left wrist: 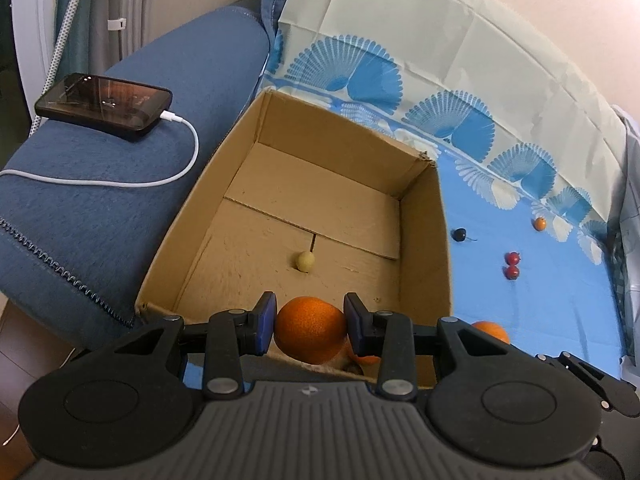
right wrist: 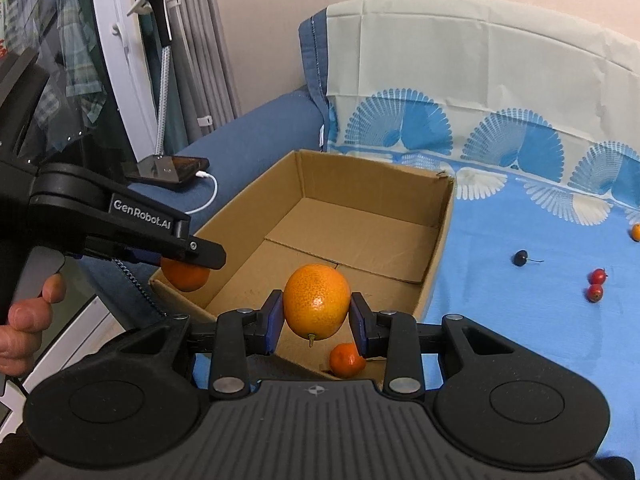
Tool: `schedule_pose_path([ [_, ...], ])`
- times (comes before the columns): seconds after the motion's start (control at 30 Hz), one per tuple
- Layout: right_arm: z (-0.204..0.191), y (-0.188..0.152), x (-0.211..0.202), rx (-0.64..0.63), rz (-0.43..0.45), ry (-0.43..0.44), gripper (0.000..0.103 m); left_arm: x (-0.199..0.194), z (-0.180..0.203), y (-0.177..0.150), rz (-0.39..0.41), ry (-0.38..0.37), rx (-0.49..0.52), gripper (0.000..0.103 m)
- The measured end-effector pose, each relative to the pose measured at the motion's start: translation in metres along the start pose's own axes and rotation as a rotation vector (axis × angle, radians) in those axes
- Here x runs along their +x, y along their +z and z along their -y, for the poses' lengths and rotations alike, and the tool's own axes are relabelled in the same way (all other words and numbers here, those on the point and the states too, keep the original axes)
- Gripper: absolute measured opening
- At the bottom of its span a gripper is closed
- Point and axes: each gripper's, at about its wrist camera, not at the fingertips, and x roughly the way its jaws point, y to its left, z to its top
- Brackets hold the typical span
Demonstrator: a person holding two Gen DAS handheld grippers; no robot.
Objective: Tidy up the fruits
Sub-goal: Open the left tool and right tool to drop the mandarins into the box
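My left gripper point(left wrist: 310, 318) is shut on a round orange point(left wrist: 310, 332) just above the near edge of an open cardboard box point(left wrist: 224, 216). The right gripper point(right wrist: 317, 306) is shut on an oval orange point(right wrist: 316, 306) over the box's point(right wrist: 436, 264) front wall. In the right wrist view the left gripper point(right wrist: 204, 260) hangs at the box's near-left corner with its orange point(right wrist: 186, 278). A small pale fruit point(left wrist: 305, 261) and a small orange point(right wrist: 347, 360) lie inside the box. On the blue cloth point(left wrist: 540, 312) lie a dark cherry point(left wrist: 459, 235), two red fruits point(left wrist: 512, 266) and a tiny orange point(left wrist: 539, 223).
A phone point(left wrist: 104, 106) with a white cable point(left wrist: 160, 180) rests on the blue sofa arm point(left wrist: 100, 208) left of the box. A person's hand point(right wrist: 24, 320) grips the left tool. A phone stand point(right wrist: 164, 80) and curtains rise behind the sofa arm.
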Motion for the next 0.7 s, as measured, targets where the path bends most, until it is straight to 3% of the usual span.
schedule_pose_path([
  [0.7, 0.015, -0.008, 0.095, 0.012, -0.153, 0.023, 0.036, 0.103, -0.013, 0.022, -0.155, 0.063, 0.004, 0.041],
])
